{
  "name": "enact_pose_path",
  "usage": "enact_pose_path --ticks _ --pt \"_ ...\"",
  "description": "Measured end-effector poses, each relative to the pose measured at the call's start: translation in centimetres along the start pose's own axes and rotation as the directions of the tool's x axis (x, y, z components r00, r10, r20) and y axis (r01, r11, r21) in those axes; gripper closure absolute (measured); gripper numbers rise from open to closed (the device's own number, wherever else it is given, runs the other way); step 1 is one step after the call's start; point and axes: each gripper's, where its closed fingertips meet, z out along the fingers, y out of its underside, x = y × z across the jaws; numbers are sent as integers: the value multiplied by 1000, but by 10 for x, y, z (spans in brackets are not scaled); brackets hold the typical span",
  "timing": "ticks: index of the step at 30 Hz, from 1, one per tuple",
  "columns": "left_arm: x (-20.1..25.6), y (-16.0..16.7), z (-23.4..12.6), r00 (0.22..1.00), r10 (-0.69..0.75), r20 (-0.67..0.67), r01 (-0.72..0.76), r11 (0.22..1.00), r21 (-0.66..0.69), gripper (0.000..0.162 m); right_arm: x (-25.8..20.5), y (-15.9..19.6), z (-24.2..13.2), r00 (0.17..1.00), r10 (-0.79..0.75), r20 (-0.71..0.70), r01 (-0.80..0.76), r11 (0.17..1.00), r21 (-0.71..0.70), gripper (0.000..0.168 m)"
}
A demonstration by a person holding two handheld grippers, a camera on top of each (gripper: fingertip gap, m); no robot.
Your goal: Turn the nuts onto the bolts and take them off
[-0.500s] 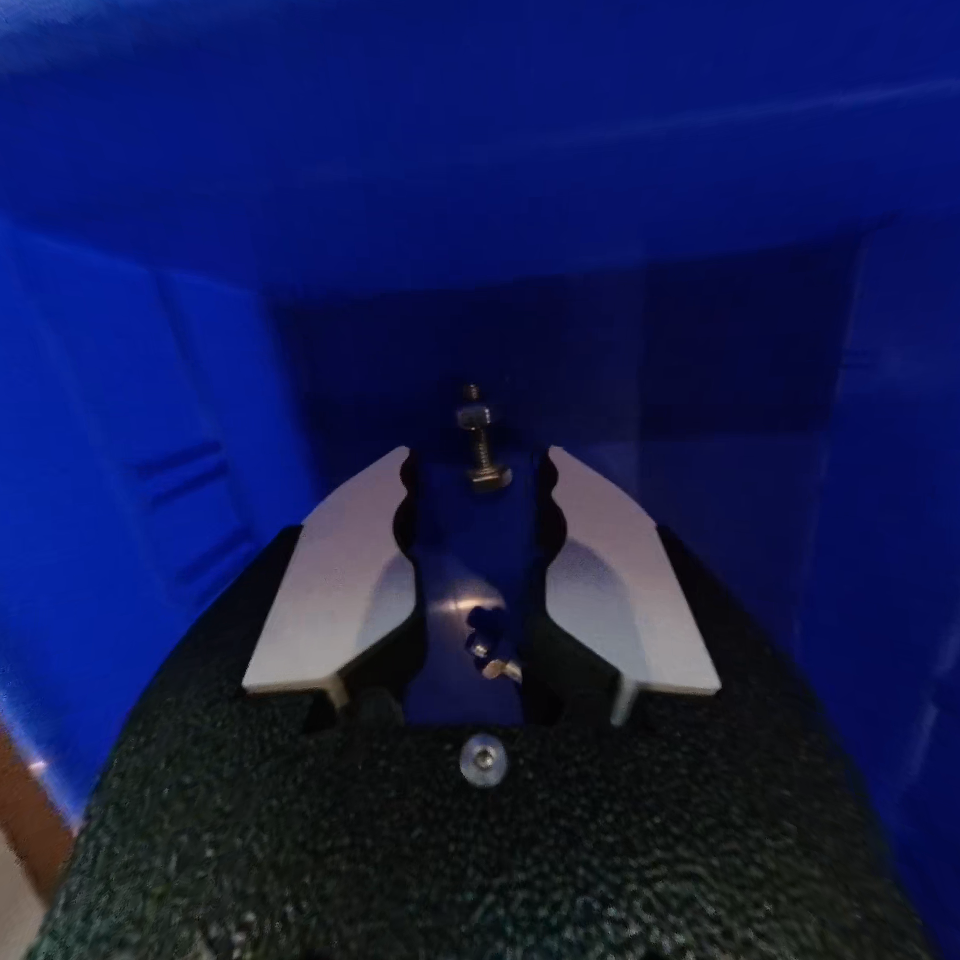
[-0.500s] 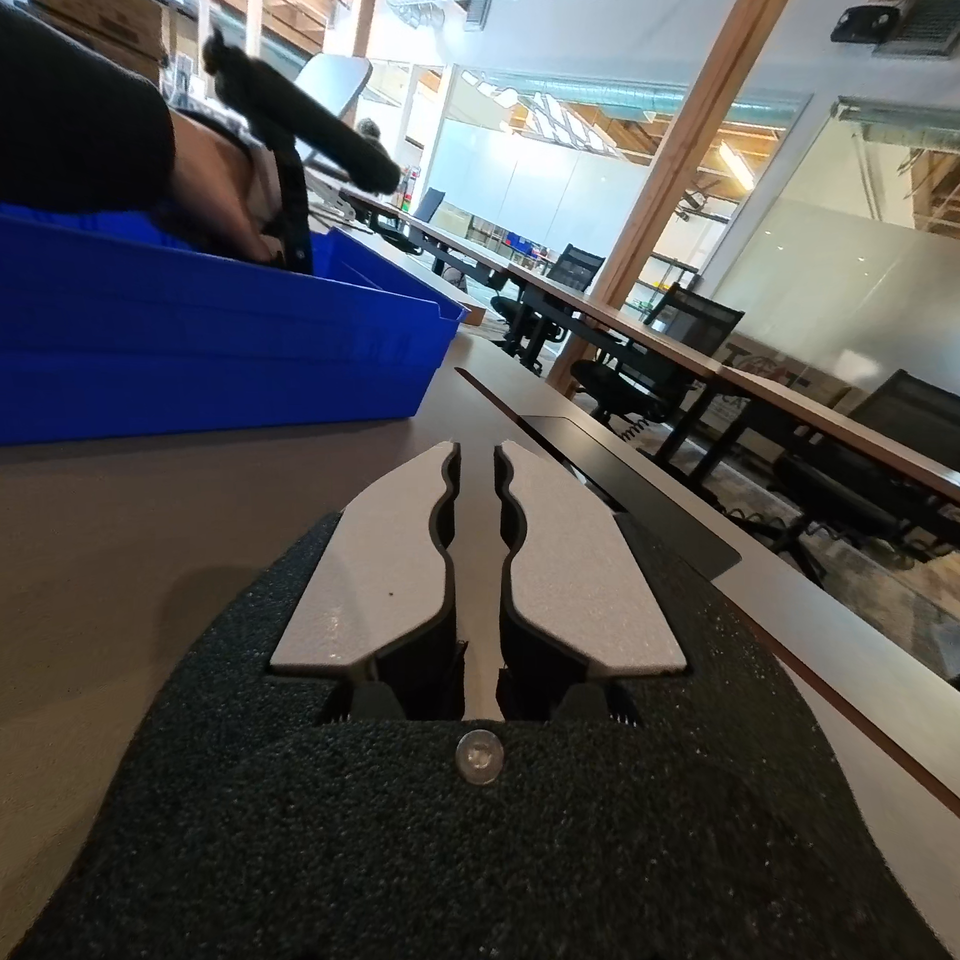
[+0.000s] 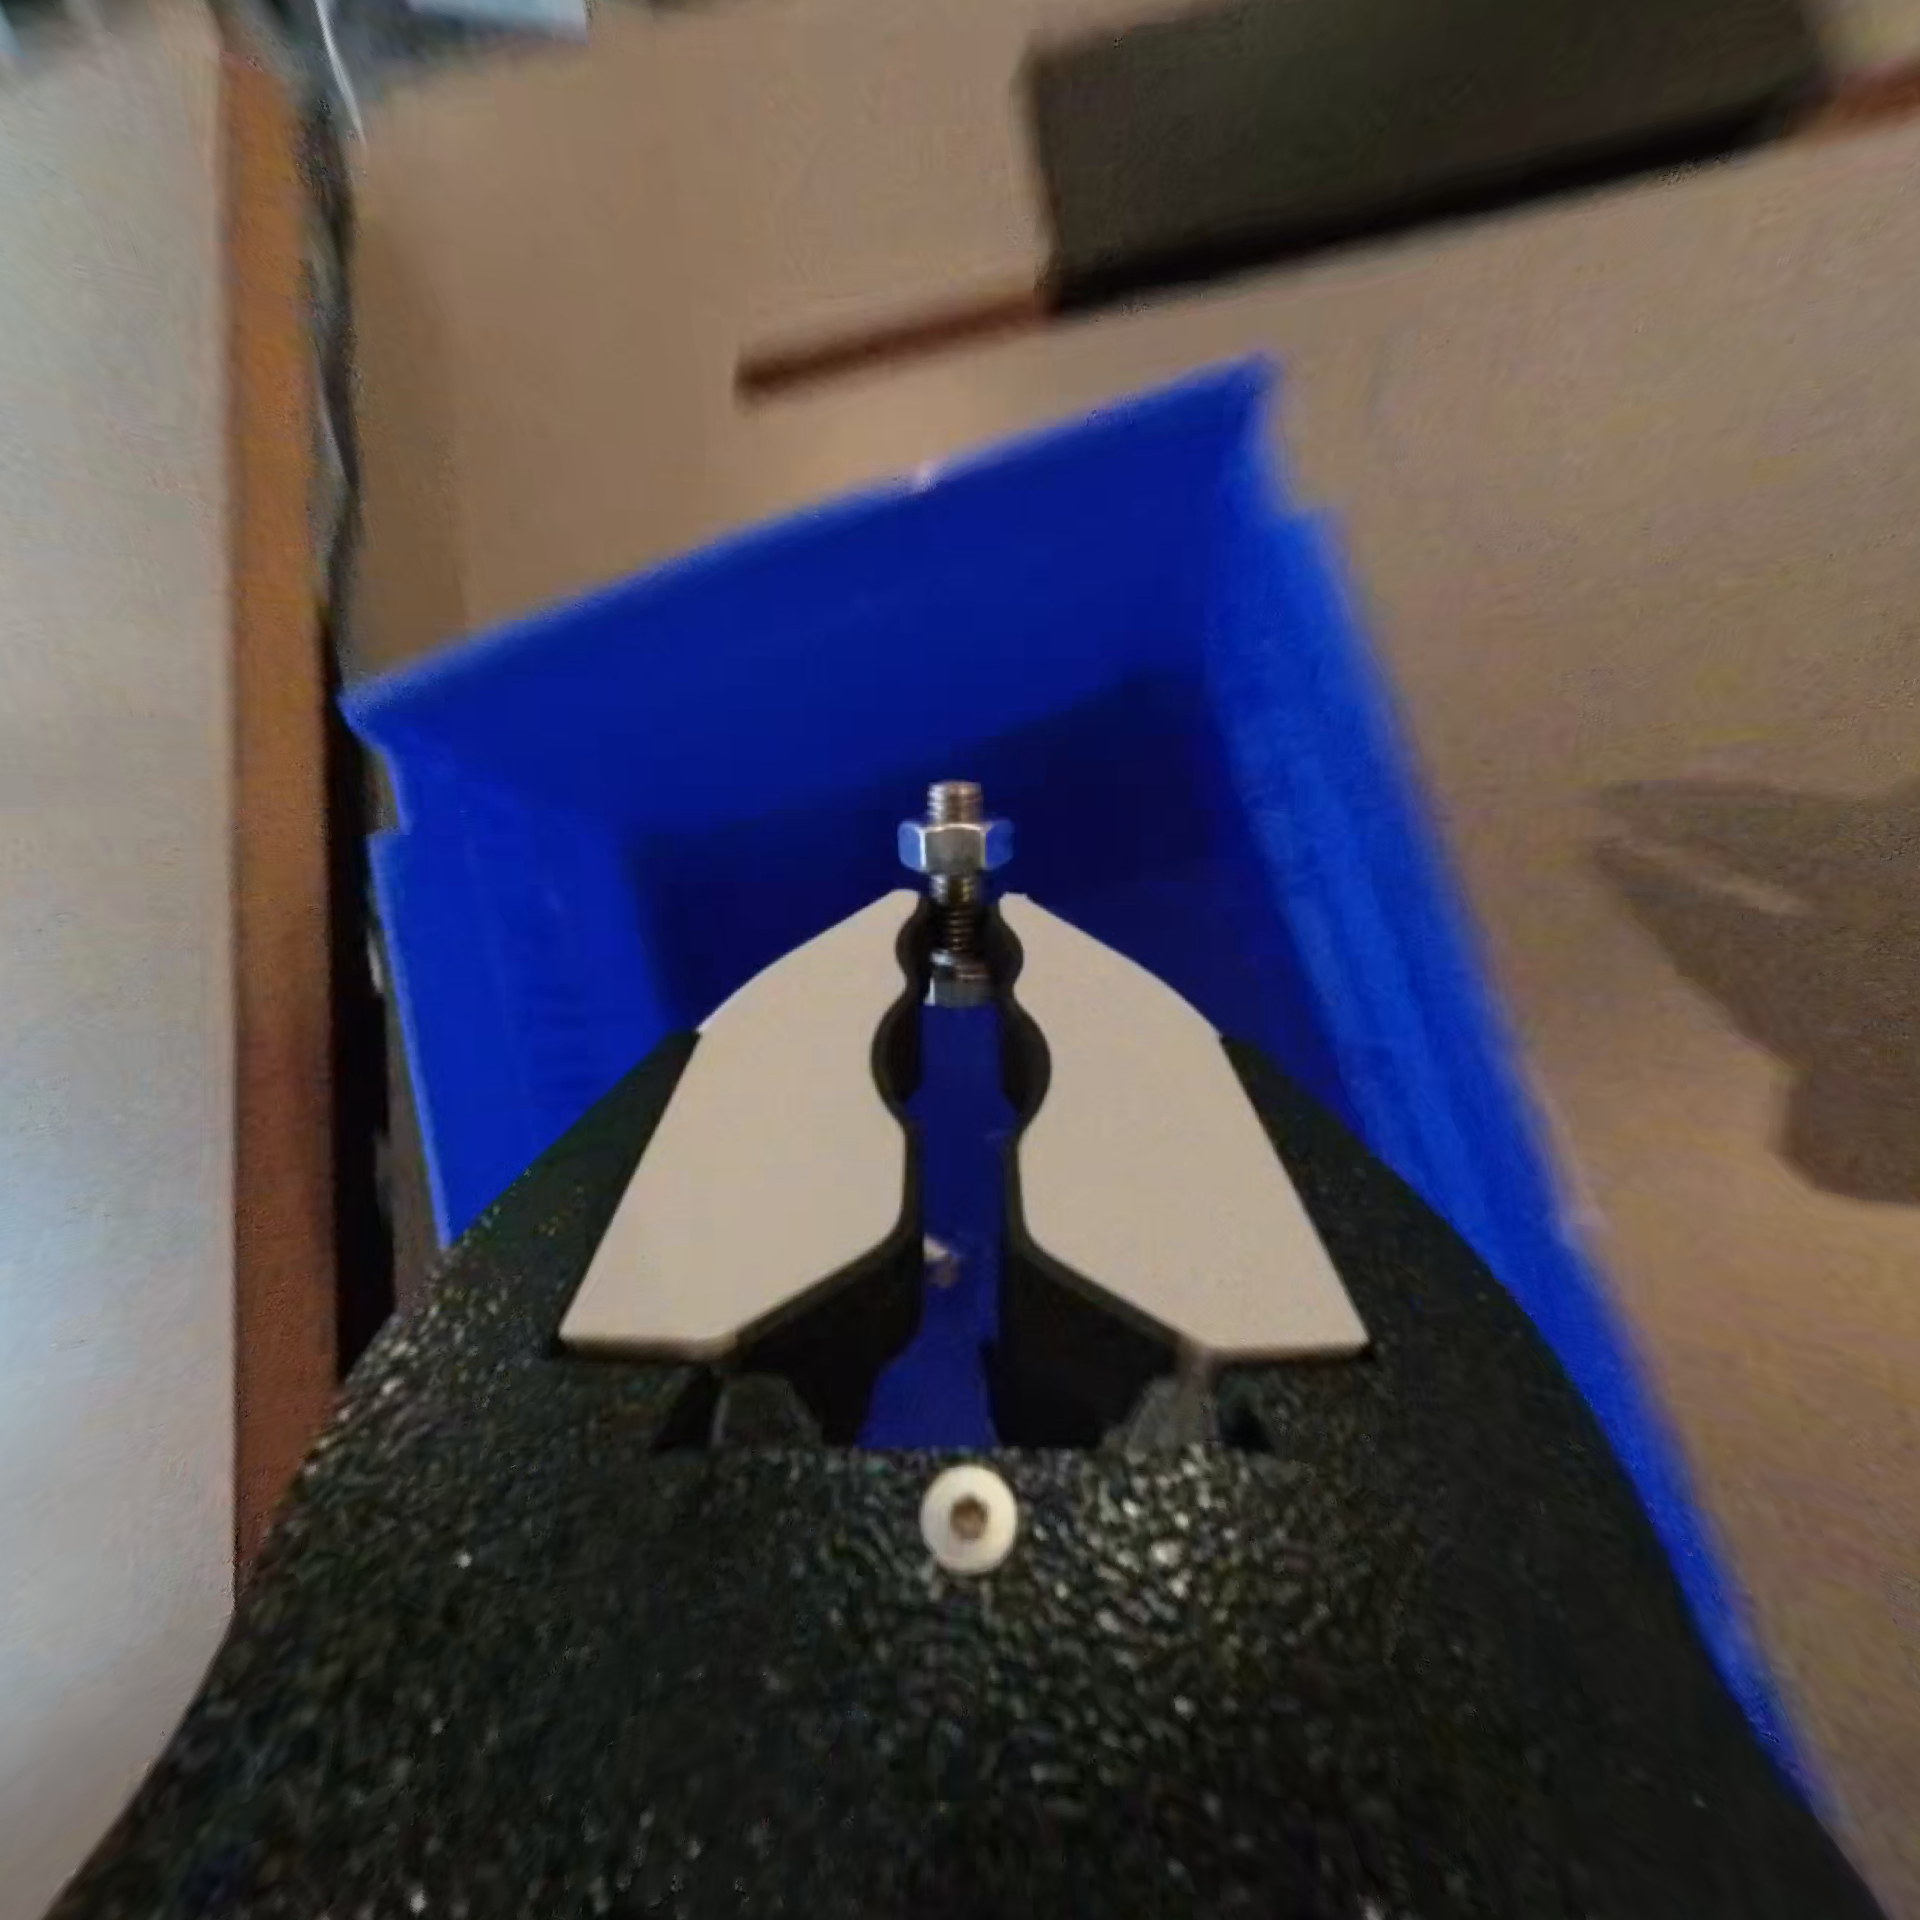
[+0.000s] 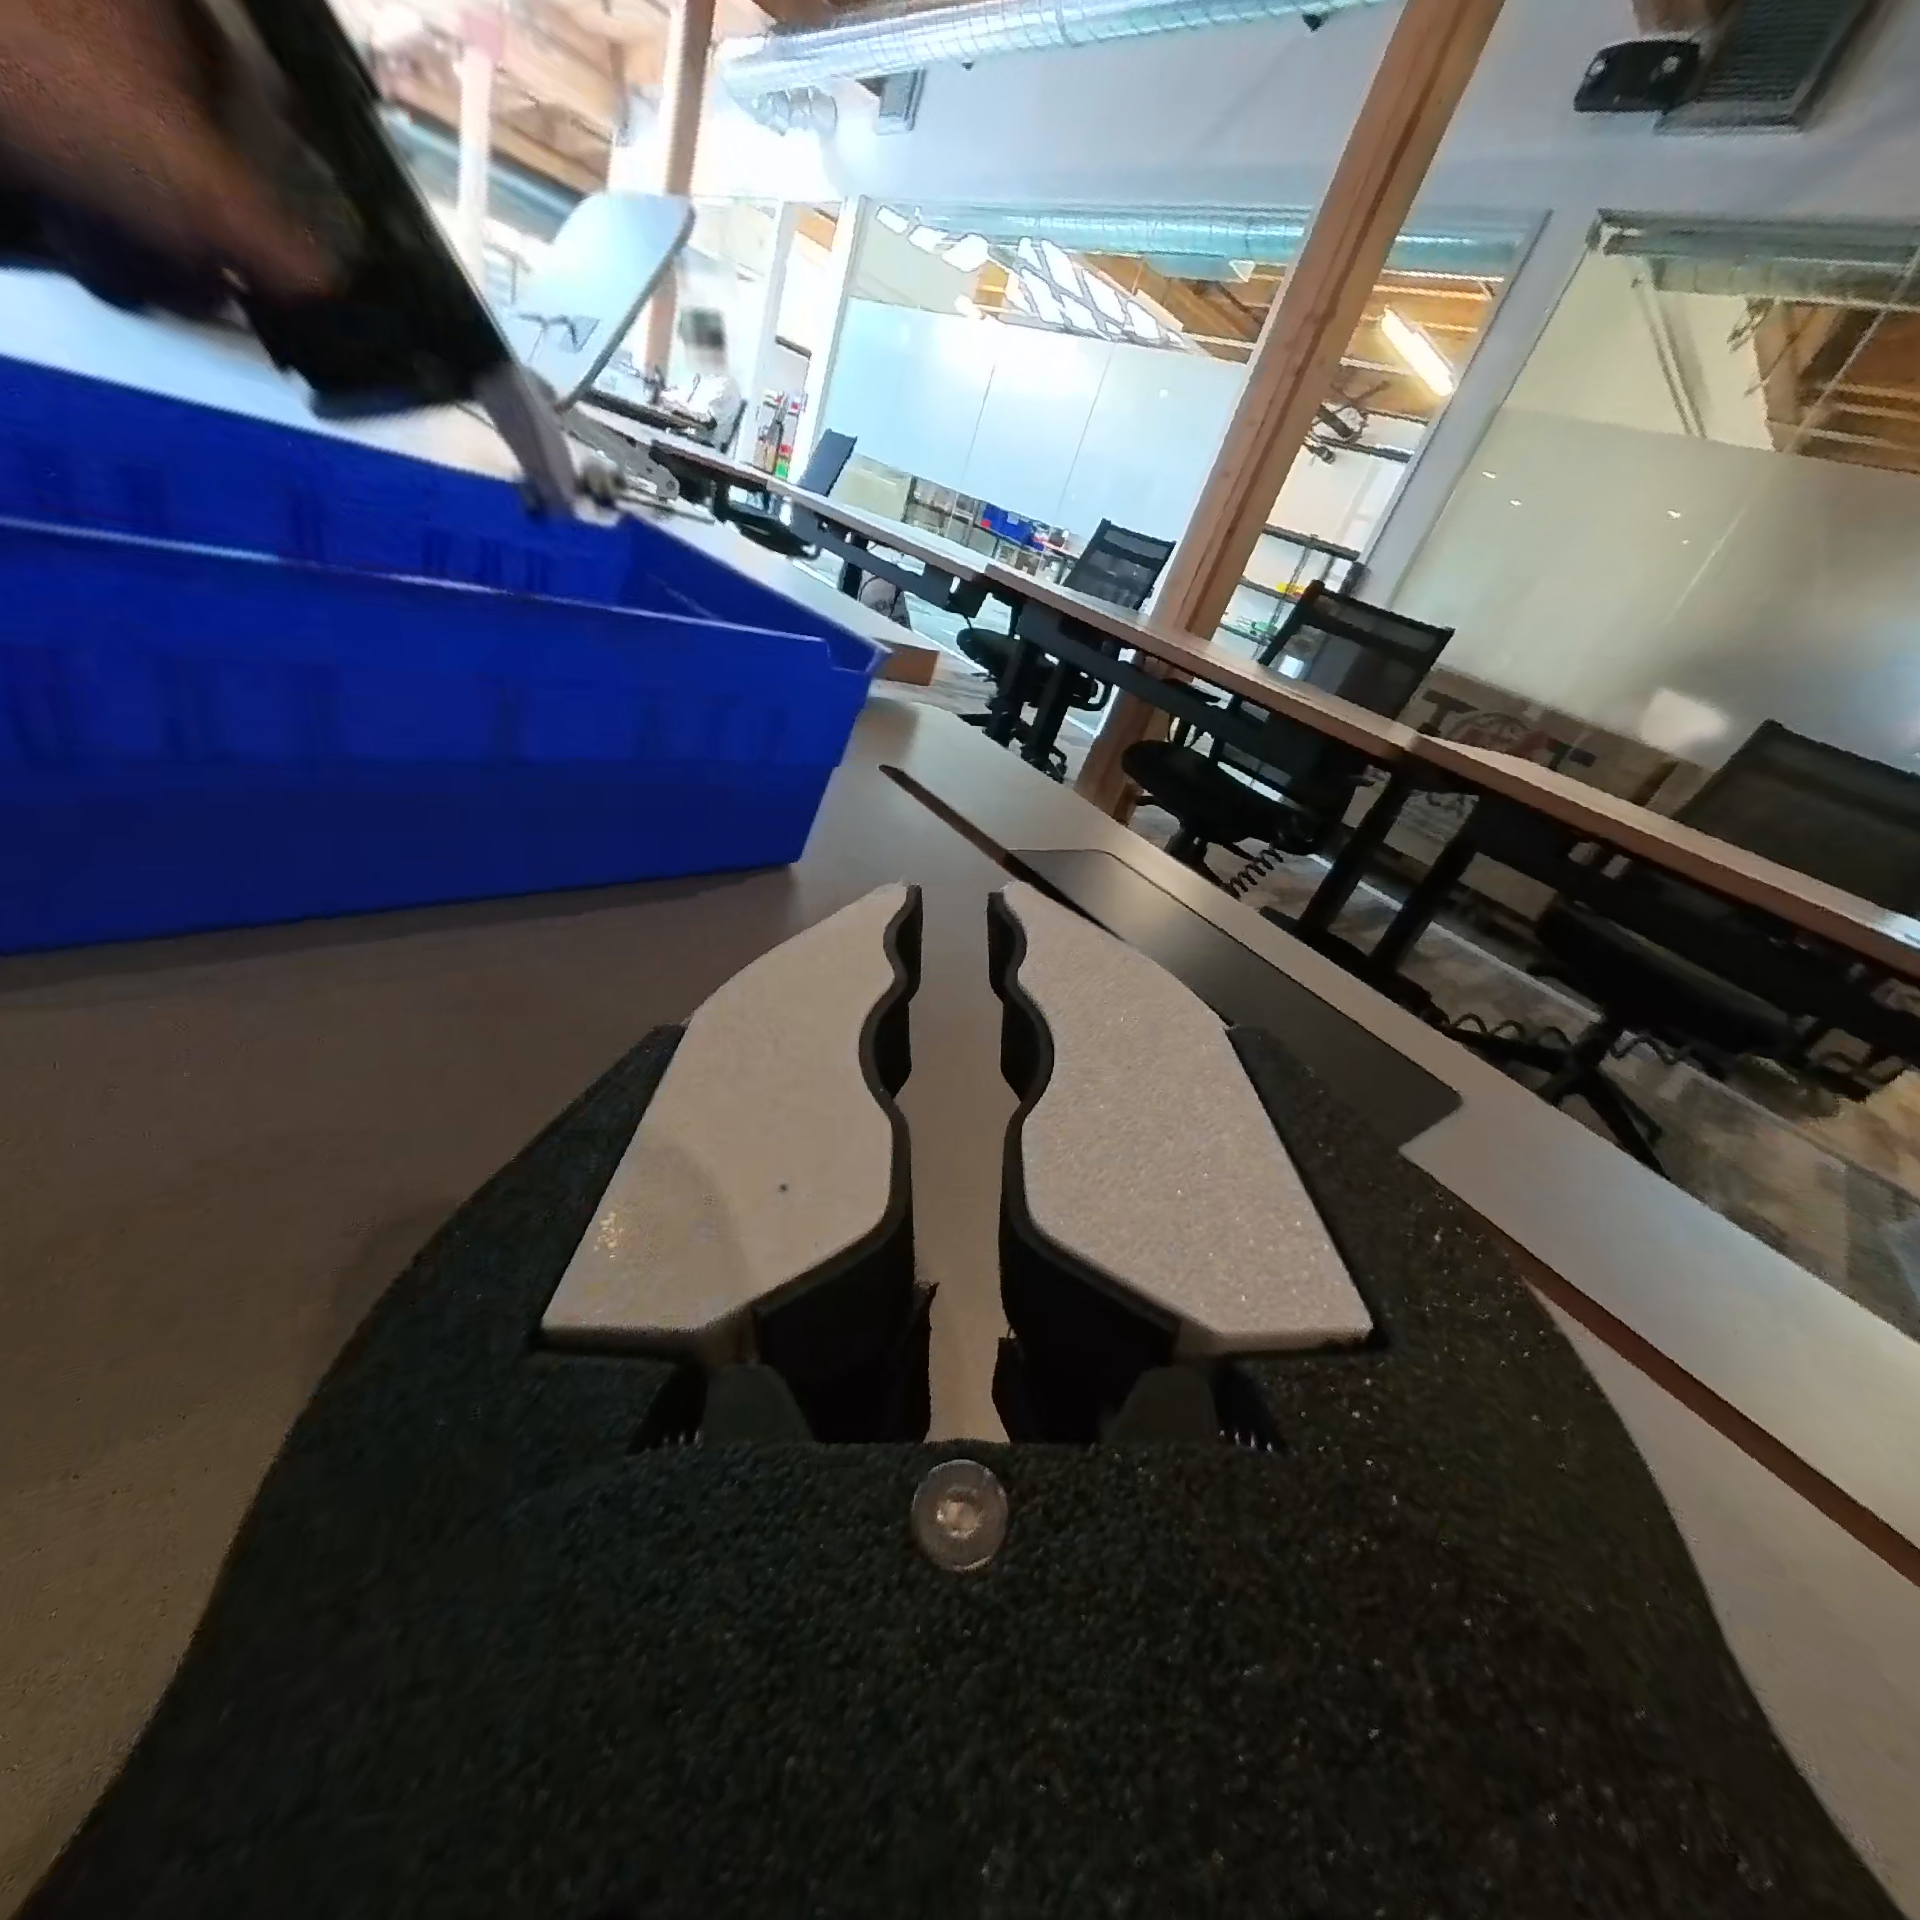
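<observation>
Your long blue plastic bin [image 4: 395, 707] sits on the grey tabletop [image 4: 312, 1091] to the far left of your right gripper [image 4: 954, 935], whose grey fingers lie low over the table with a narrow gap between them and nothing in it. Above the bin's far end, your left gripper [image 3: 957, 940] is clamped on a small silver threaded bolt [image 3: 954, 935], which points away from you past the fingertips with a silver hex nut [image 3: 955, 844] near its far end.

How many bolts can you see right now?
1: a bolt with a nut threaded on, gripped by the left gripper above the blue bin. Others may be hidden.
</observation>
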Motion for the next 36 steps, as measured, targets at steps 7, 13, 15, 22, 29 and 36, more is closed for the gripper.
enact_pose_path --ticks 7,13,15,22,29,36 --pt "205 -33 -100 873 460 -161 -303 772 558 153 41 4 -31 995 63 -80 -61 998 29 156" --pt "315 -11 -34 702 688 -184 -443 624 644 153 63 9 -96 988 146 -51 -144 989 39 154" --pt "334 -10 -15 656 735 -172 -455 567 687 153 56 5 -113 984 171 39 -173 983 55 152" --pt "355 0 14 553 824 -124 -498 446 743 153 29 22 -123 916 277 292 -240 958 -156 139" --pt "355 18 26 479 875 -71 -584 377 719 153 12 41 -114 915 258 310 -161 938 -306 139" --pt "358 28 33 440 886 -148 -581 407 705 153 3 53 -110 896 278 346 -129 909 -396 140"
